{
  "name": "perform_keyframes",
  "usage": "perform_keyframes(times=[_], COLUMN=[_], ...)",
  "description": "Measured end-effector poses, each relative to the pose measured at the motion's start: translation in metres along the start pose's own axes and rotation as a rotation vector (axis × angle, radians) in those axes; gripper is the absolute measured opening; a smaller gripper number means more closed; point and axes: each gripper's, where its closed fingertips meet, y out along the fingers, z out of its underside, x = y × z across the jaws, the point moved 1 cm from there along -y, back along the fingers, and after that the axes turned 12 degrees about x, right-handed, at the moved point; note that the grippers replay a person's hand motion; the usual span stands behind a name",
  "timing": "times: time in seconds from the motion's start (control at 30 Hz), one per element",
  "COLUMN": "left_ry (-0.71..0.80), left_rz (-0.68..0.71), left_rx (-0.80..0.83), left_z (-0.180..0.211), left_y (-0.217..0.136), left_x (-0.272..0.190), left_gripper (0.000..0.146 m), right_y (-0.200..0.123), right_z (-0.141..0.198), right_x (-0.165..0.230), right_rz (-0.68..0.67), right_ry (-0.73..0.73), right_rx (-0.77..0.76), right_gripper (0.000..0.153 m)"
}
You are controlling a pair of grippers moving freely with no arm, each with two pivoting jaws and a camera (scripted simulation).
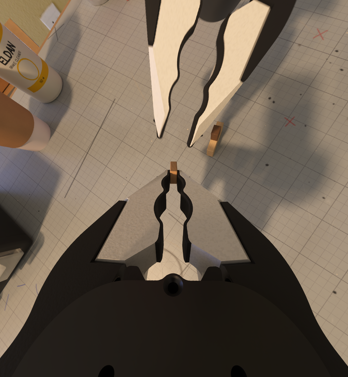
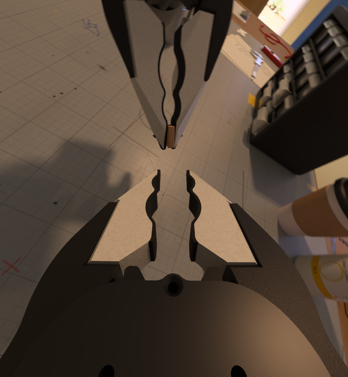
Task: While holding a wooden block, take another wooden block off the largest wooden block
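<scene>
My left gripper (image 1: 173,173) is shut on a small light-brown wooden block (image 1: 173,172), held above the grid mat; the same gripper (image 2: 170,142) and block (image 2: 171,136) show across from me in the right wrist view. My right gripper (image 2: 173,173) is open and empty; in the left wrist view it (image 1: 174,140) hangs opposite, its fingertips (image 1: 191,142) just left of a pale long wooden block (image 1: 211,148) lying on the mat. A small dark-brown block (image 1: 216,132) sits on top of that long block. These two blocks do not show in the right wrist view.
A white-and-yellow spray can (image 1: 26,69) and a brown paper cup (image 1: 11,122) lie at the left; both also show at the right in the right wrist view, can (image 2: 332,279) and cup (image 2: 322,210). A black organiser tray (image 2: 304,85) with grey cylinders stands nearby. Red crosses (image 1: 289,121) mark the mat.
</scene>
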Motion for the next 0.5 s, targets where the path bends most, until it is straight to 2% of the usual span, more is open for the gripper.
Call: perform_keyframes(times=[0.13,0.2,0.23,0.27,0.3,0.33,0.43,0.5], left_ry=[0.01,-0.02,-0.038,-0.055,-0.072,-0.089,-0.14,-0.185], left_rz=[-0.01,-0.001,-0.016,-0.042,-0.062,-0.068,-0.012,0.024], left_rx=[-0.021,-0.059,-0.053,-0.031,-0.006,0.012,-0.006,-0.024], left_z=[-0.002,-0.001,0.005,0.013,0.022,0.032,0.056,0.066], left_y=[-0.004,-0.007,-0.008,-0.008,-0.007,-0.006,0.002,0.01], left_x=[0.0,0.002,0.006,0.01,0.013,0.013,0.006,0.002], left_gripper=[0.005,0.005,0.005,0.005,0.005,0.005,0.005,0.005], right_y=[0.008,0.003,-0.004,-0.013,-0.023,-0.031,-0.032,-0.024], right_z=[-0.003,-0.003,-0.001,0.003,0.006,0.009,0.026,0.045], right_x=[0.003,-0.002,-0.007,-0.008,-0.004,0.006,0.043,0.051], right_rz=[-0.004,0.049,0.103,0.143,0.142,0.103,-0.057,-0.06], right_ry=[-0.057,-0.054,-0.034,0.01,0.07,0.132,0.22,0.261], right_rx=[0.014,0.026,0.03,0.035,0.038,0.032,0.07,0.17], right_gripper=[0.007,0.005,0.009,0.02,0.033,0.036,0.031,0.028])
